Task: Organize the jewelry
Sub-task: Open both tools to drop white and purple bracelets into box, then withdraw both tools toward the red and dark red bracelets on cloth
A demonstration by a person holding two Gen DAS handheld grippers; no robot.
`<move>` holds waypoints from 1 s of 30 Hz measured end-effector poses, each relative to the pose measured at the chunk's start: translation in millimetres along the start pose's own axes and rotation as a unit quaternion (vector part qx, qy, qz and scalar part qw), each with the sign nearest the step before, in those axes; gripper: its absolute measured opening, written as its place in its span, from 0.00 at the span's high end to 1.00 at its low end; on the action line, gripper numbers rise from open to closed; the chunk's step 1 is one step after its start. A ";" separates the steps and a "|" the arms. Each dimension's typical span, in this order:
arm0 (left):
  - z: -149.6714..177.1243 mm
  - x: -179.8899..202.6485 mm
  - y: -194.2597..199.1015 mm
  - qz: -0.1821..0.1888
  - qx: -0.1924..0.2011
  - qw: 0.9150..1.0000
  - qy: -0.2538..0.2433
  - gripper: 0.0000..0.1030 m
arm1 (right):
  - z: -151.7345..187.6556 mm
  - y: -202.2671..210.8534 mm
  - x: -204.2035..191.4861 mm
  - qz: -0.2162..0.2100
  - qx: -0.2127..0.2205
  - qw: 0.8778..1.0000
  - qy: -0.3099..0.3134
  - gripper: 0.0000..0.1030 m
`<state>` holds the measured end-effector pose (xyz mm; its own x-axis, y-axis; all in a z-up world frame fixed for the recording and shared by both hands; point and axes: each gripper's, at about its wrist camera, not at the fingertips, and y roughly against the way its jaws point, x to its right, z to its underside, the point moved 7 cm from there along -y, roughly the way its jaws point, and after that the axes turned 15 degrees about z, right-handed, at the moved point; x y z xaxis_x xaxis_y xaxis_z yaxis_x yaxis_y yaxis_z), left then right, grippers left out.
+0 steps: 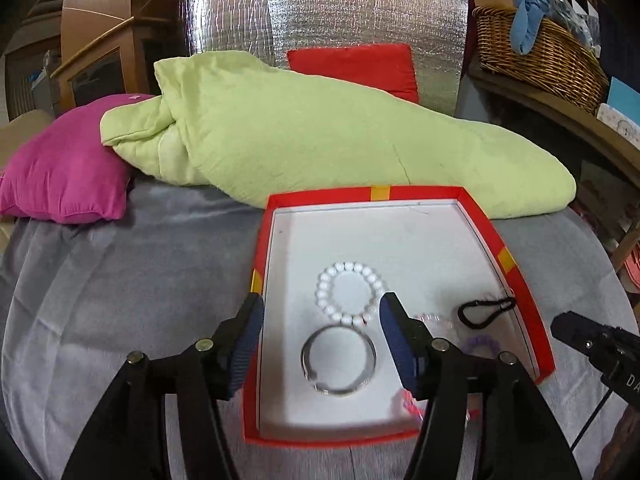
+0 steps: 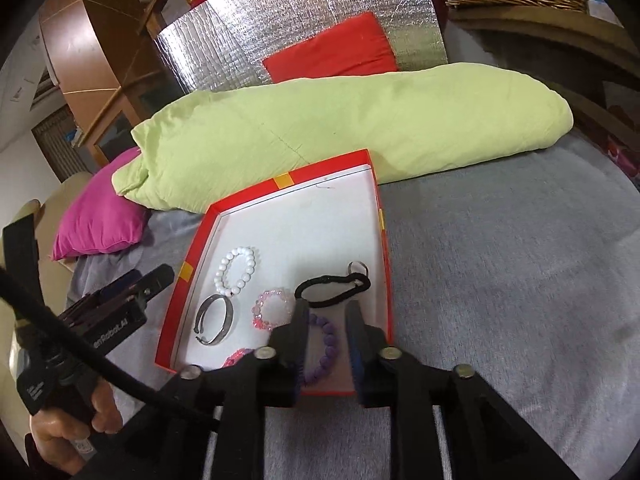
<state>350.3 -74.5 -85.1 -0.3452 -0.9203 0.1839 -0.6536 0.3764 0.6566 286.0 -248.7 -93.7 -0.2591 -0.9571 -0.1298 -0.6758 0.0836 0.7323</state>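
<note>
A red box with a white floor point(image 1: 528, 300) point(image 2: 176, 300) lies on the grey bedspread. In it lie a white bead bracelet point(image 1: 320, 292) point(image 2: 250, 260), a silver bangle point(image 1: 308, 354) point(image 2: 230, 316), a clear pink bracelet point(image 2: 260, 304), a black hair tie point(image 1: 464, 316) point(image 2: 332, 278), a purple bead bracelet point(image 2: 330, 344) and a small silver ring point(image 2: 356, 266). My left gripper point(image 1: 322, 300) hangs open above the bangle and the white bracelet, holding nothing. My right gripper point(image 2: 327, 307) stands narrowly open over the purple bracelet, its pads not pressing on it.
A light green quilt point(image 1: 320, 140) lies right behind the box, with a magenta pillow point(image 1: 64, 168) to its left and a red cushion point(image 1: 356, 64) against a foil panel. A wicker basket point(image 1: 540, 52) sits on a shelf at the right. A hand point(image 2: 60, 432) holds the left gripper.
</note>
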 end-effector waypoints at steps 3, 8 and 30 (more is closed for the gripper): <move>6.9 1.9 8.6 -0.007 -0.005 1.000 -0.002 0.40 | 3.4 8.6 -2.6 -0.004 0.006 1.000 0.005 0.73; 19.3 3.0 26.2 -0.017 -0.003 1.000 -0.006 0.39 | 11.4 20.1 -5.8 -0.010 0.008 1.000 0.015 0.73; 112.7 16.7 101.2 -0.018 -0.018 0.999 -0.025 0.36 | 79.7 59.2 -35.8 0.038 0.036 0.983 0.173 0.51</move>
<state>202.4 -39.8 -98.1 -0.3563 -0.9262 0.1230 -0.6423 0.3384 0.6877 200.2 -187.4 -98.9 -0.0693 -0.9833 0.1684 -0.7144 0.1667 0.6795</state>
